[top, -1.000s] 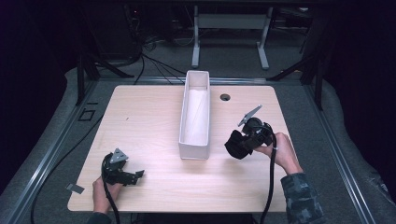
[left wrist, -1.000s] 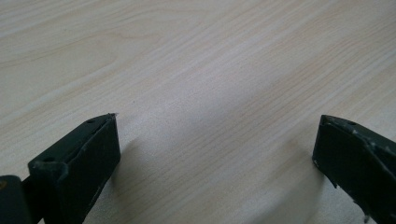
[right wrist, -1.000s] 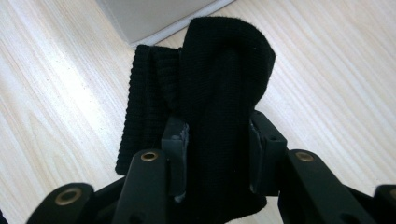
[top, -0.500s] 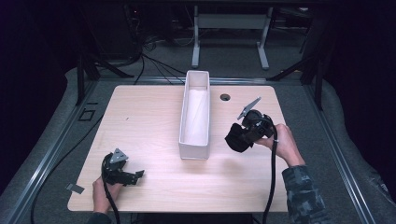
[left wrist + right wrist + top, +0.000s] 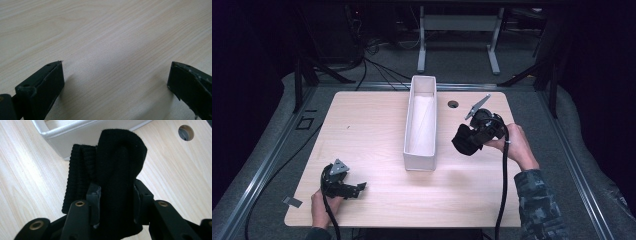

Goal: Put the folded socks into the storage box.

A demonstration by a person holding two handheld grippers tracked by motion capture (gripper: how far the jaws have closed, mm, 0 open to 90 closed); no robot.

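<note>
Right jaws: closed on a folded black knitted cloth (image 5: 117, 170), the two pads pinching its thick middle fold while a second ribbed fold hangs loose to one side.
Right gripper (image 5: 464, 140): held up off the table by the person's right hand (image 5: 514, 145), just to the right of the white bin and pointing towards it.
Cloth position: in the air, clear of the wood, beside the bin's long right wall and near its front half; not yet over the opening.
Left jaws: wide apart with nothing between them, only bare wood showing in the left gripper view.
Left gripper (image 5: 357, 187): resting low at the front left of the table (image 5: 372, 125), well apart from the bin and the cloth.
White bin (image 5: 412, 125): long, narrow and open-topped, lying front to back in the middle of the table; its inside looks empty.
Cable hole (image 5: 453, 104): small round opening in the tabletop behind the right gripper, out of the way.
Step in hand: judged to be the carry, with the cloth gripped and lifted for the bin.
Next move calls for: raising the loose fold above the rim, bringing the cloth across over the opening, then releasing it; the hanging fold could catch on the wall if it crosses too low.
</note>
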